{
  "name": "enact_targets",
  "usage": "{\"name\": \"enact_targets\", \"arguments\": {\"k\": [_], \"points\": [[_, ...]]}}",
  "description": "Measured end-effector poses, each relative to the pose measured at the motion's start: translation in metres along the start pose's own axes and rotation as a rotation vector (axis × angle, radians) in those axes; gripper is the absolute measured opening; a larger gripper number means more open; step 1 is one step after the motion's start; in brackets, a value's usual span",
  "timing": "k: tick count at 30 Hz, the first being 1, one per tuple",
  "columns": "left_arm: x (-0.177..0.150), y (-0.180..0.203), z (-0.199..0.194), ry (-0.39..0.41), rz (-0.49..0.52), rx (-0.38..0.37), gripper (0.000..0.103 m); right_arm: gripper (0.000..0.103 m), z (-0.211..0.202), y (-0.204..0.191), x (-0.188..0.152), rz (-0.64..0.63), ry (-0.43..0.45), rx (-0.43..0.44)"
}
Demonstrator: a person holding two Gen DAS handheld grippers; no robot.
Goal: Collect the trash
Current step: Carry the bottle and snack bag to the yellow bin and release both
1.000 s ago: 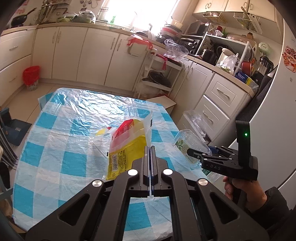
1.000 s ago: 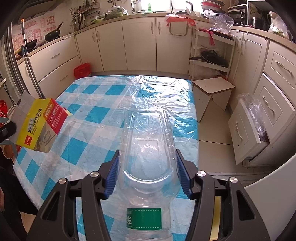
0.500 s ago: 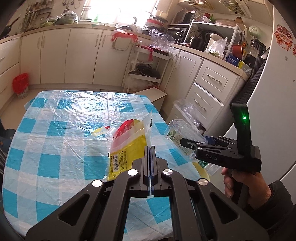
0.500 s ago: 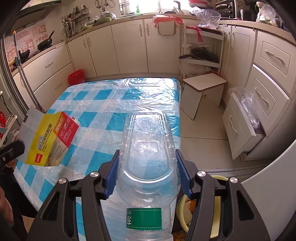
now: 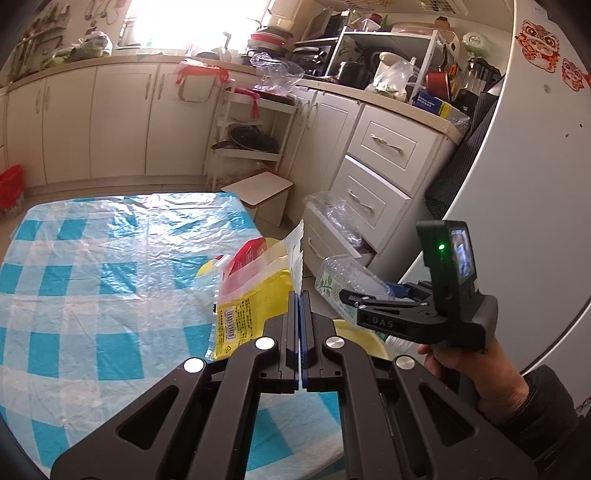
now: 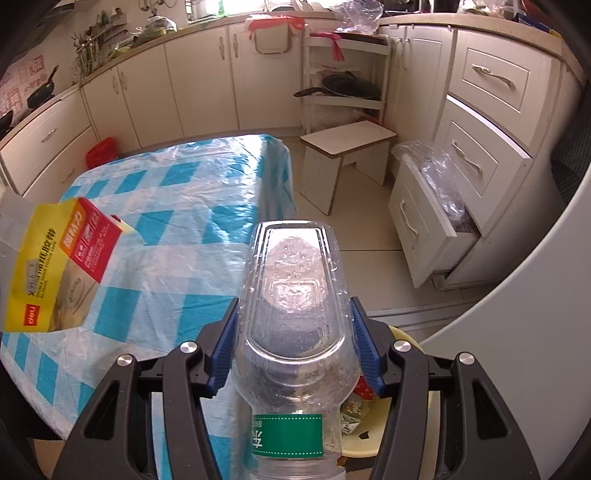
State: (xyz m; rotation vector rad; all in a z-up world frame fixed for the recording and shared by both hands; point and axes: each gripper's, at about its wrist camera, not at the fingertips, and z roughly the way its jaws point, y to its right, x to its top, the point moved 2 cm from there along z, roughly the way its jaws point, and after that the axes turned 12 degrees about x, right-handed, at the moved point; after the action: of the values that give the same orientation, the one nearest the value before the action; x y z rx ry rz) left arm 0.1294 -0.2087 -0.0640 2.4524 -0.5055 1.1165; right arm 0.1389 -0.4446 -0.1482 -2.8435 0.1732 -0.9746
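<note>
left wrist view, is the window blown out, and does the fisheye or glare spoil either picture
Left wrist view: the window is blown out white, cabinets bow toward the edges, black corners. Right wrist view: evenly lit, glare on the plastic table cover, and the clear bottle stays sharp.

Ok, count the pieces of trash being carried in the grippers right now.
2. A yellow package pinched in the left gripper, and a clear plastic bottle clamped in the right gripper. More trash lies in the yellow bin below, partly hidden.
</note>
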Motion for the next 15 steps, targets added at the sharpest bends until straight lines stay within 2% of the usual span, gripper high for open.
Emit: {"name": "enact_targets", "arguments": {"k": [11, 13, 15], "points": [[0.03, 0.096, 0.046, -0.04, -0.004, -0.214, 0.001, 0.056, 0.04, 0.083, -0.023, 0.104, -0.216, -0.197], [0.028, 0.11, 0.058, -0.061, -0.019, -0.24, 0.001, 0.059, 0.032, 0.101, -0.023, 0.194, -0.188, -0.184], [0.024, 0.119, 0.072, -0.09, -0.042, -0.26, 0.001, 0.065, 0.01, 0.115, -0.018, 0.259, -0.11, -0.201]]}}
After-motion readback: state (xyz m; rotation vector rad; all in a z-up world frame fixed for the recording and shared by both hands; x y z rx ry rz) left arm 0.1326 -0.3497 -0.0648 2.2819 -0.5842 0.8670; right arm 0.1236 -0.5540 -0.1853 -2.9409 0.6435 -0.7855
